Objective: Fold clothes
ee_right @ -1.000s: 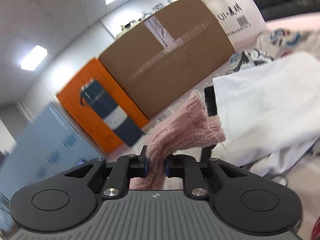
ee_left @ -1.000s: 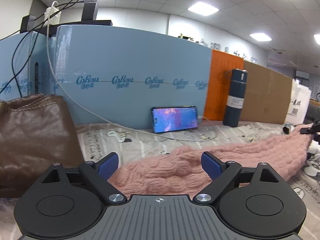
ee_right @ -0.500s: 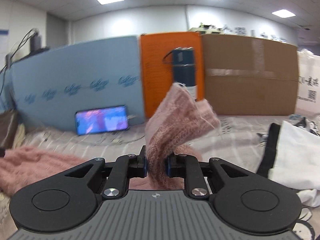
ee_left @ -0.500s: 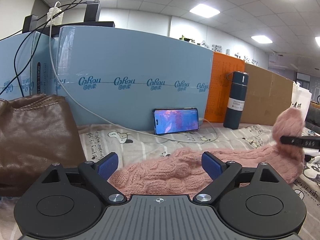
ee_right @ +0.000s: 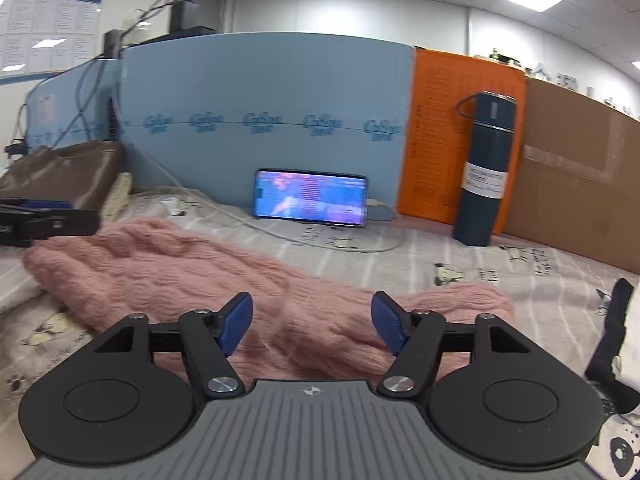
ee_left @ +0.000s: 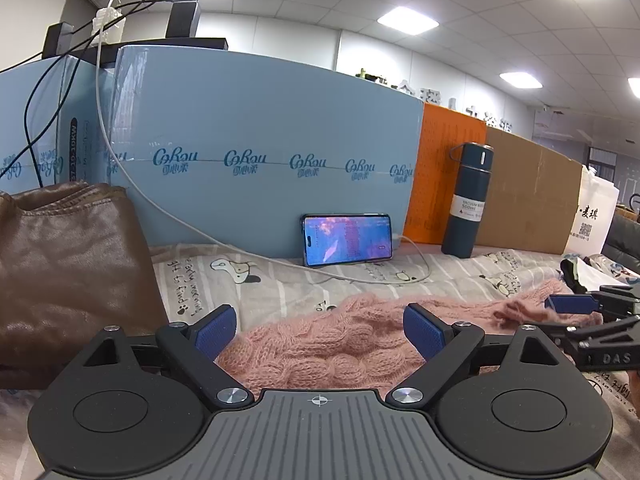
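Note:
A pink cable-knit sweater (ee_left: 320, 344) (ee_right: 168, 268) lies across the striped, cartoon-print sheet. My left gripper (ee_left: 320, 330) stands open just above its left part, with nothing pinched between the blue pads. My right gripper (ee_right: 312, 320) hovers over the sweater's right part; its jaws are opening and the knit lies loose beneath them, no longer gripped. The right gripper (ee_left: 576, 312) also shows at the right edge of the left wrist view, beside the sweater's end. The left gripper's fingertips (ee_right: 48, 220) reach in at the left edge of the right wrist view.
A brown leather bag (ee_left: 68, 264) sits at the left. A phone (ee_left: 347, 239) with a white cable leans on the blue panel. A dark flask (ee_left: 467, 204) stands before orange and cardboard panels. White and black garments (ee_right: 624, 344) lie at the right.
The right gripper carried the sweater's end leftward over the sheet, rolled level, and let it go; the knit now lies folded on itself. The left gripper has stayed still and open.

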The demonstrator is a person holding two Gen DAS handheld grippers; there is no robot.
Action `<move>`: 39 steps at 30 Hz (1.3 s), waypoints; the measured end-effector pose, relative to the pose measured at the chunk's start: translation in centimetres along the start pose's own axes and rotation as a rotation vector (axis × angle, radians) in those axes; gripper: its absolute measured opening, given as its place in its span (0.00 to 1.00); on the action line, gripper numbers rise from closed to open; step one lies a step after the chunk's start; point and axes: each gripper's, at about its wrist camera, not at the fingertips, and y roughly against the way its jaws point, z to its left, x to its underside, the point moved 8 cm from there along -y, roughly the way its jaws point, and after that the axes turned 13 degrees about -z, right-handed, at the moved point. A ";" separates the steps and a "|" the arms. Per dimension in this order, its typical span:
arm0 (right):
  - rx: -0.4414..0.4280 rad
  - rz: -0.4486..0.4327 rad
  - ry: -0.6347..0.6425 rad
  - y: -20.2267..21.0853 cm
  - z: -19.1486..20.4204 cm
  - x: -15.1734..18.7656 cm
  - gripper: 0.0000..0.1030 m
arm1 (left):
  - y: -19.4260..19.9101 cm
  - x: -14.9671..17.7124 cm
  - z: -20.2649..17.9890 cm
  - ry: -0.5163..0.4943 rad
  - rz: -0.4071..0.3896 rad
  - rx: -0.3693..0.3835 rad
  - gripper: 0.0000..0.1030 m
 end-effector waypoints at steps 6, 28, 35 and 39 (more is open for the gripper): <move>-0.049 0.075 -0.136 -0.6 0.7 1.3 0.69 | 0.0 0.2 -0.2 -0.002 0.006 0.005 0.90; 0.297 0.001 -0.637 3.7 -14.1 2.3 0.76 | -0.8 1.4 0.6 -0.004 0.062 -0.042 0.96; 0.219 0.037 -0.671 1.4 -12.4 3.3 0.43 | -1.3 2.0 0.6 -0.006 0.095 -0.045 0.96; 0.187 -0.072 -0.517 2.5 -10.8 1.2 0.26 | -1.5 2.2 0.6 -0.007 0.108 -0.043 0.96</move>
